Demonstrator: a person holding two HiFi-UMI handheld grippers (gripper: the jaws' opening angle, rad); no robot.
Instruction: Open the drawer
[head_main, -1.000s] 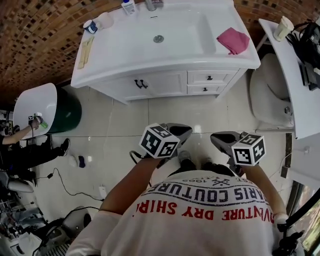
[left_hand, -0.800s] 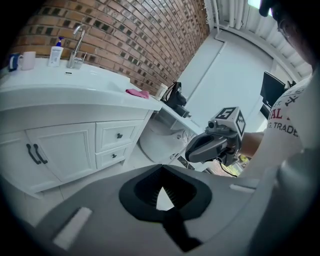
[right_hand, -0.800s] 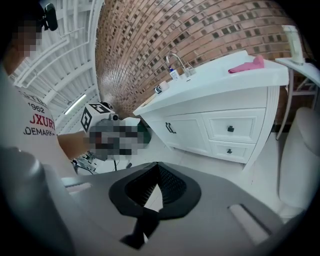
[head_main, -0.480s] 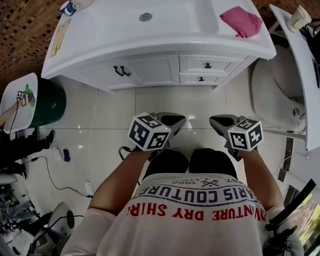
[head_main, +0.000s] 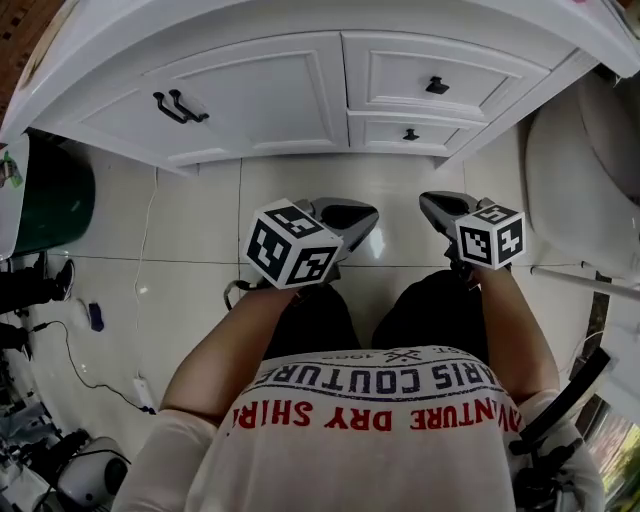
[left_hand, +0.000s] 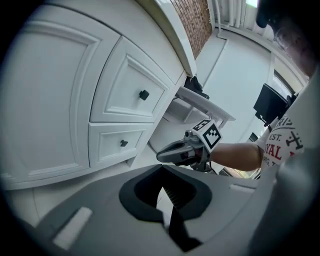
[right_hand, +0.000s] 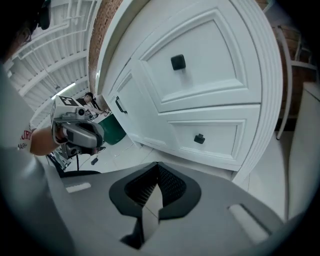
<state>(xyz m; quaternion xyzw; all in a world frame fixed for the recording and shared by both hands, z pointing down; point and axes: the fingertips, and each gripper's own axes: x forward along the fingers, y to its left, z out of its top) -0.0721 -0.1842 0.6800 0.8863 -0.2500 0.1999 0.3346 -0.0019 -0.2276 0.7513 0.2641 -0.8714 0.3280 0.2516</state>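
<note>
The white vanity (head_main: 250, 95) fills the top of the head view. Its upper drawer (head_main: 450, 65) has a black knob (head_main: 437, 86), and the lower drawer (head_main: 400, 132) has a smaller knob (head_main: 410, 134). Both drawers are closed. My left gripper (head_main: 350, 215) and right gripper (head_main: 440, 205) hang side by side over the tile floor, short of the cabinet, both shut and empty. The right gripper view has the upper knob (right_hand: 178, 62) and the lower knob (right_hand: 199, 139) ahead of its jaws (right_hand: 152, 192). In the left gripper view the drawers (left_hand: 144, 94) lie off to the left of the jaws (left_hand: 162, 192).
A cabinet door with two black handles (head_main: 180, 105) is left of the drawers. A green bin (head_main: 50, 205) stands at the far left, with cables (head_main: 90, 315) on the floor below it. A white toilet (head_main: 580, 170) is close on the right. The person's knees are just behind the grippers.
The person has crouched. Both grippers sank toward the floor and nearer the cabinet front. The sink top has left the view and the drawers now look much larger.
</note>
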